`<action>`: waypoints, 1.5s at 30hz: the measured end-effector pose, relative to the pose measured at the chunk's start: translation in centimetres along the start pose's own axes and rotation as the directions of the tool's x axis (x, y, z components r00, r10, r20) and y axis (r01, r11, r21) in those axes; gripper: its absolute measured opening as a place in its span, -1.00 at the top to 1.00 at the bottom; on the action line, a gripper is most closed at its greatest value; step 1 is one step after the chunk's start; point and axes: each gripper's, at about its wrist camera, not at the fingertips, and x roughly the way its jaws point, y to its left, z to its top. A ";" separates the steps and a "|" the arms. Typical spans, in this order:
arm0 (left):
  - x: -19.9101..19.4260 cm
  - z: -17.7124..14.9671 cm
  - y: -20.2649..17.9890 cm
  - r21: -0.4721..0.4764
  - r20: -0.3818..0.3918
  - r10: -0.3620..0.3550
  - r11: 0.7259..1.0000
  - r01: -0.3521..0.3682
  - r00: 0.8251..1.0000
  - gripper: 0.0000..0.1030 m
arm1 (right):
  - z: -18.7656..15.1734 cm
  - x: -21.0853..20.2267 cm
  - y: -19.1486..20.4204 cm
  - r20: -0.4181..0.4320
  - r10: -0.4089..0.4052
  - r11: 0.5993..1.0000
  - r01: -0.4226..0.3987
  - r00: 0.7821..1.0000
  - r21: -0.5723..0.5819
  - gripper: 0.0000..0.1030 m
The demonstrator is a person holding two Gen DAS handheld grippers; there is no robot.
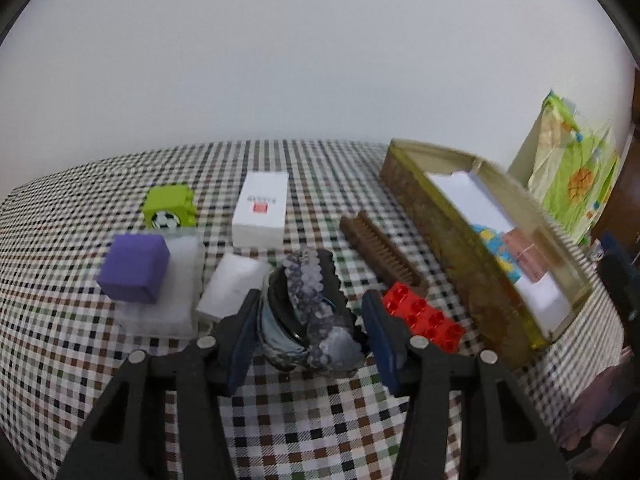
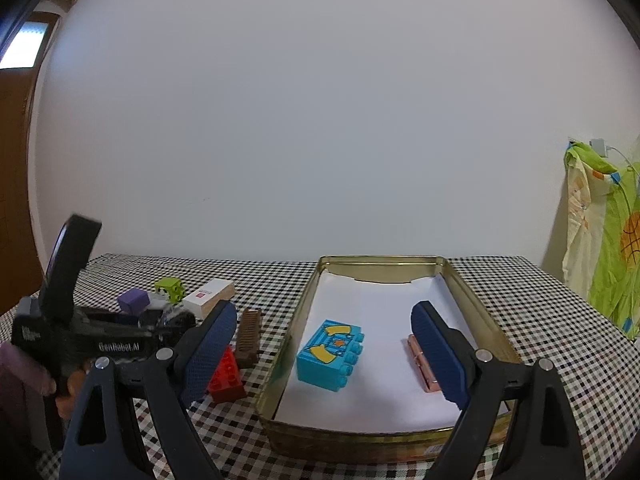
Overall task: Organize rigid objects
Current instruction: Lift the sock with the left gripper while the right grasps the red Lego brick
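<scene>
Lying on checked cloth (image 1: pixel 304 416), left to right: purple cube (image 1: pixel 134 268) atop clear plastic case (image 1: pixel 172 296), green block with football print (image 1: pixel 170 210), white carton (image 1: pixel 262 210), ribbed brown comb (image 1: pixel 382 256), studded red brick (image 1: pixel 422 314). Bracketing dark, scaly, crumpled object (image 1: pixel 310 316), identity unclear: left gripper (image 1: pixel 310 332), pads spread either side, contact not discernible. Hovering over paper-lined gold tin (image 2: pixel 298 316): right gripper (image 2: pixel 324 350), fingers wide apart, holding nothing. Inside tin: turquoise studded brick (image 2: pixel 330 354), copper-pink piece (image 2: pixel 420 362) partly hidden behind pad.

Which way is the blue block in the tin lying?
Tipped on its side: the blue block has its studs facing sideways, resting on white paper inside the tin.
</scene>
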 end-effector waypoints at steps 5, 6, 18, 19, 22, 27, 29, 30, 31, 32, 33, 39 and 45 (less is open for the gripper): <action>-2.1 0.6 2.8 -0.082 0.084 -0.003 0.997 0.010 0.997 0.03 | -0.2 -0.1 2.0 -0.027 0.096 0.995 -0.097 0.995 -0.007 -0.76; -2.5 0.7 3.5 -0.098 0.104 0.017 0.995 -0.007 0.994 0.03 | -0.2 0.0 2.9 -0.035 0.117 0.993 -0.118 0.992 -0.016 -0.76; -3.6 0.6 6.5 -0.125 0.146 0.138 0.985 -0.120 0.980 0.03 | -1.1 5.5 8.5 -0.304 0.276 0.951 -0.305 0.912 -0.053 -0.05; -3.7 0.6 6.4 -0.124 0.147 0.136 0.985 -0.119 0.980 0.03 | -1.2 6.2 8.4 -0.326 0.271 0.952 -0.301 0.906 -0.046 -0.05; -3.9 0.5 6.5 -0.123 0.149 0.143 0.985 -0.125 0.978 0.03 | -1.3 7.9 8.6 -0.377 0.270 0.953 -0.301 0.886 -0.025 -0.05; -3.9 0.6 6.8 -0.150 0.151 0.140 0.982 -0.118 0.979 0.03 | -1.7 10.5 9.0 -0.454 0.222 0.966 -0.259 0.863 -0.021 -0.03; -4.0 0.6 7.0 -0.159 0.147 0.141 0.980 -0.118 0.979 0.03 | -1.7 10.8 9.5 -0.472 0.196 0.969 -0.244 0.859 -0.043 -0.03; -3.9 0.6 6.9 -0.162 0.145 0.140 0.980 -0.116 0.980 0.03 | -1.7 11.0 9.7 -0.476 0.181 0.971 -0.235 0.860 -0.054 -0.03; -3.9 0.6 6.8 -0.163 0.144 0.139 0.980 -0.115 0.980 0.03 | -1.7 11.0 9.7 -0.476 0.177 0.971 -0.231 0.861 -0.057 -0.03; -4.0 0.5 6.8 -0.162 0.145 0.139 0.980 -0.115 0.980 0.03 | -1.7 11.2 9.7 -0.479 0.165 0.973 -0.221 0.863 -0.063 -0.03; -4.0 0.5 6.7 -0.159 0.146 0.140 0.980 -0.117 0.979 0.03 | -1.8 11.4 9.9 -0.483 0.136 0.977 -0.199 0.865 -0.080 -0.03; -4.2 0.5 7.0 -0.163 0.146 0.142 0.979 -0.118 0.979 0.03 | -2.0 13.2 10.5 -0.557 0.016 0.986 -0.104 0.831 -0.127 -0.05; -4.4 0.6 6.9 -0.168 0.154 0.139 0.979 -0.113 0.978 0.03 | -3.1 13.1 9.7 -0.609 0.083 0.993 -0.119 0.789 -0.020 -0.05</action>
